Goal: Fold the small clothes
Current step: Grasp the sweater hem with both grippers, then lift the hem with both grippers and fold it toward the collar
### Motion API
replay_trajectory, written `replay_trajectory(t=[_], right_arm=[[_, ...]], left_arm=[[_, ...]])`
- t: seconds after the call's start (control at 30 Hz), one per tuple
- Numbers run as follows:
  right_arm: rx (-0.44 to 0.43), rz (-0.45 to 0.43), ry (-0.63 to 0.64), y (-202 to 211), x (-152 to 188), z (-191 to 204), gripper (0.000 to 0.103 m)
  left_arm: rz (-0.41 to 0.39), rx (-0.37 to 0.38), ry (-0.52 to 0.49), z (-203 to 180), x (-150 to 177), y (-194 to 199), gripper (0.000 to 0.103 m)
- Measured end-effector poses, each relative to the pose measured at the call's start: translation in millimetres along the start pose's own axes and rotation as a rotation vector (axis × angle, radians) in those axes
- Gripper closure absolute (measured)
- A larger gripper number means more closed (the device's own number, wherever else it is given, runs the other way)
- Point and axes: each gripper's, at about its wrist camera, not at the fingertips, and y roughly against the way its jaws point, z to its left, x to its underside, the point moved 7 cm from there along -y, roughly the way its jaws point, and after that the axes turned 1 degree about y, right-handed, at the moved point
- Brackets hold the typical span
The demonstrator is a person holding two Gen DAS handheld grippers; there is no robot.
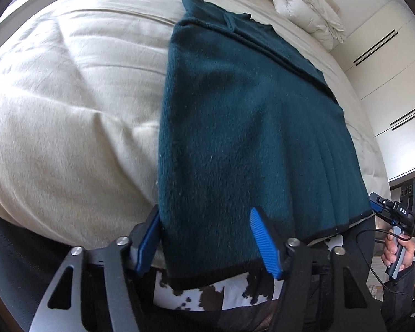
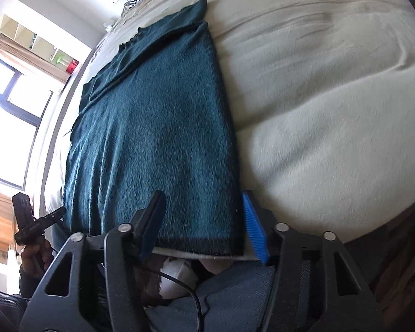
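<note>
A dark teal knit garment (image 1: 235, 116) lies flat and folded lengthwise on a cream bed, its dark hem at the near edge. It also shows in the right wrist view (image 2: 152, 127). My left gripper (image 1: 210, 240) is open, its blue pads straddling the hem's left corner. My right gripper (image 2: 204, 227) is open, its fingers straddling the hem's right corner. The right gripper and its hand show in the left wrist view (image 1: 395, 215); the left one shows in the right wrist view (image 2: 33, 224).
The cream duvet (image 1: 69, 110) covers the bed, bulging beside the garment. A rolled white quilt (image 1: 307, 8) lies at the far corner. White wardrobe doors (image 1: 387, 63) stand on one side, a window (image 2: 11, 110) on the other. A cow-pattern rug (image 1: 207, 296) lies below the bed edge.
</note>
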Motion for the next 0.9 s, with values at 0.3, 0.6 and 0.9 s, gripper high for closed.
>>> replay_trajectory(t=[0.3, 0.6, 0.9], right_arm=[[-0.029, 0.030, -0.074, -2, 6, -11, 0.071], [-0.015, 0.038, -0.079, -6, 10, -11, 0.094], [0.008, 0.009, -0.055, 5, 11, -1, 0.096]], left_arm=[[0.034, -0.010, 0.000, -1, 6, -4, 0.065], [0.045, -0.003, -0.019, -7, 11, -4, 0.094], [-0.011, -0.080, -0.074, -7, 7, 12, 0.094]])
